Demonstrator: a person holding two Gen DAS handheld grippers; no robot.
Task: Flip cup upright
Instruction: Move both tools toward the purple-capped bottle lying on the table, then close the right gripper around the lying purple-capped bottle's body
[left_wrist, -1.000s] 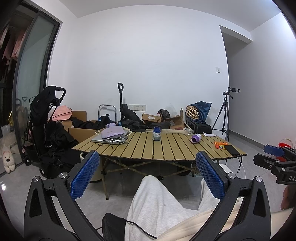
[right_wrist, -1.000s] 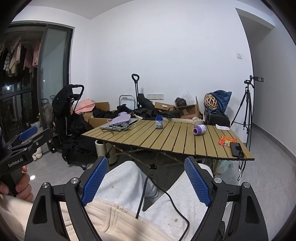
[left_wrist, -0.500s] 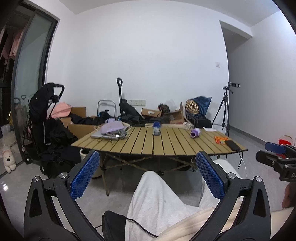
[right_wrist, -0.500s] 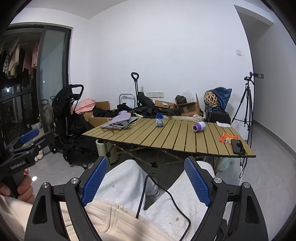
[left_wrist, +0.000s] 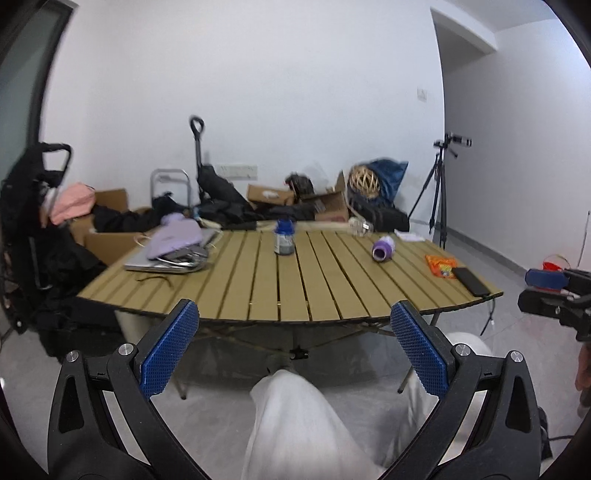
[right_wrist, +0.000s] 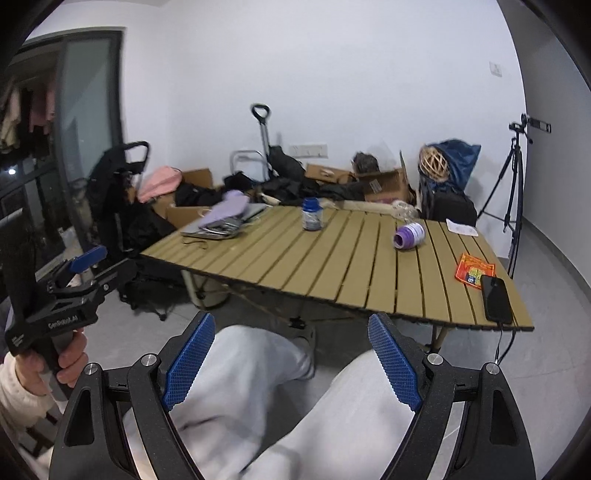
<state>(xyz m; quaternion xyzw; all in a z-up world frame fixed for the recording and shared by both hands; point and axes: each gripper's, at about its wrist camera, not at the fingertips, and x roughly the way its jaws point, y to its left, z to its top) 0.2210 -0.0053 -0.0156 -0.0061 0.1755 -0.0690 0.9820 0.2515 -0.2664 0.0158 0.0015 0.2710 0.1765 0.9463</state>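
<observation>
A purple cup (left_wrist: 383, 250) lies on its side on the slatted wooden table (left_wrist: 295, 288), right of middle; it also shows in the right wrist view (right_wrist: 409, 236). My left gripper (left_wrist: 294, 325) is open and empty, short of the table's near edge. My right gripper (right_wrist: 291, 343) is open and empty, above the person's legs, also short of the table. Each gripper shows at the edge of the other's view: the right one (left_wrist: 554, 295) and the left one (right_wrist: 74, 280).
On the table stand a blue-lidded jar (left_wrist: 284, 237), a laptop with purple cloth (left_wrist: 173, 247), an orange packet (left_wrist: 441, 265) and a black phone (left_wrist: 472, 281). Boxes, bags and a stroller (left_wrist: 33, 221) stand behind; a tripod (left_wrist: 439, 192) is at right.
Both grippers have moved forward toward the table, which now looks larger and closer. Both stay open.
</observation>
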